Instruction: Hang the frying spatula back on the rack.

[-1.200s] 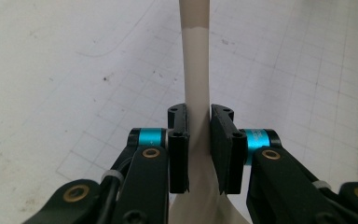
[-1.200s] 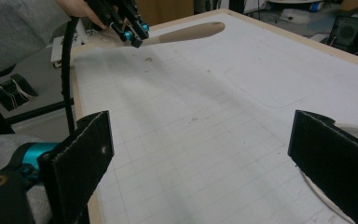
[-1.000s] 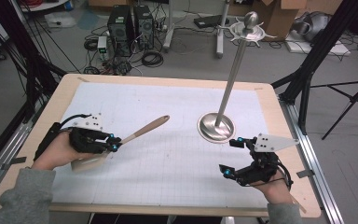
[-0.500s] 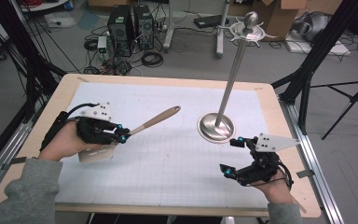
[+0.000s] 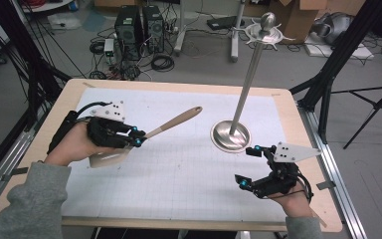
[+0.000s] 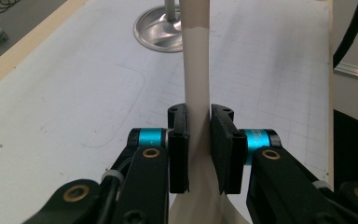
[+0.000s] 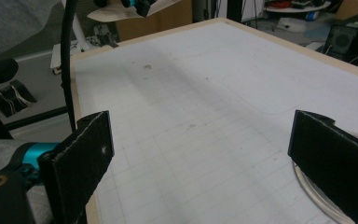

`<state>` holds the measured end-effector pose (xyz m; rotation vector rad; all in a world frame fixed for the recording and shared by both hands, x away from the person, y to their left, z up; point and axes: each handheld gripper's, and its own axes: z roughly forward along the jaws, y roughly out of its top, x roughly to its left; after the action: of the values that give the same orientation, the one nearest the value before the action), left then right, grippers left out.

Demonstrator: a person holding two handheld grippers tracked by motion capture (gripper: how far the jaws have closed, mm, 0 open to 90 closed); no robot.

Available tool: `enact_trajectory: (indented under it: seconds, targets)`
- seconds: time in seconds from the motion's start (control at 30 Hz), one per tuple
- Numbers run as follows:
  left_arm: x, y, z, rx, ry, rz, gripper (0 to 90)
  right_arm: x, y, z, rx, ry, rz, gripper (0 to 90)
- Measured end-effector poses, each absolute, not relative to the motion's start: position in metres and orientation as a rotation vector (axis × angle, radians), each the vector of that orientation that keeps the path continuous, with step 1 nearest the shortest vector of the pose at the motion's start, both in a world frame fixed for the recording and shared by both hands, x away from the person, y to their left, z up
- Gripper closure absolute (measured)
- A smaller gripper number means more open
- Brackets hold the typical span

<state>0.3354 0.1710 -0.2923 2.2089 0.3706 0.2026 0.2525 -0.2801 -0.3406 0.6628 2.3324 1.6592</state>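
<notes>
Fingers (image 6: 179, 154) of the left gripper (image 5: 135, 138) are pinched on the neck of a spatula (image 5: 171, 124), just where its pale blade narrows into the handle. Seen from the left gripper view, both black pads press flat against the spatula's sides, and the handle runs straight up and away between them toward the base of a metal stand (image 6: 161, 32). From the high view the spatula is held clear above the desk (image 5: 179, 174), over its left half, with the wooden handle tilted up and pointing toward the stand (image 5: 248, 79) and the blade hanging under the left hand (image 5: 77, 144).

Over at the right gripper (image 5: 248, 167), the fingers (image 7: 81, 154) are spread wide with nothing between them. They hover low over the near right part of the desk, aimed across its white gridded mat. That gripper sits just in front of the stand's round base, close to it but apart. In the right gripper view the rim of that base shows beside the right-hand finger, and the spatula blade with the left gripper appears far off at the top edge.

The stand rises from the right half of the desk, its thin pole ending in a knob with short prongs around it.
</notes>
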Motion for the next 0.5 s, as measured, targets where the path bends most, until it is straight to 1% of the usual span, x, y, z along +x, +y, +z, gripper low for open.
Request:
enact_trajectory:
  seconds: [0.2,0.5]
  targets:
    - [0.336,0.162,-0.287,2.243,0.371,0.227,77.0,0.252,-0.279,-0.341,0.664,2.351,1.654,5.7]
    - [0.339,0.150,-0.275,2.215,0.366,0.192,77.1,0.251,-0.281,-0.340,0.666,2.343,1.669,5.7]
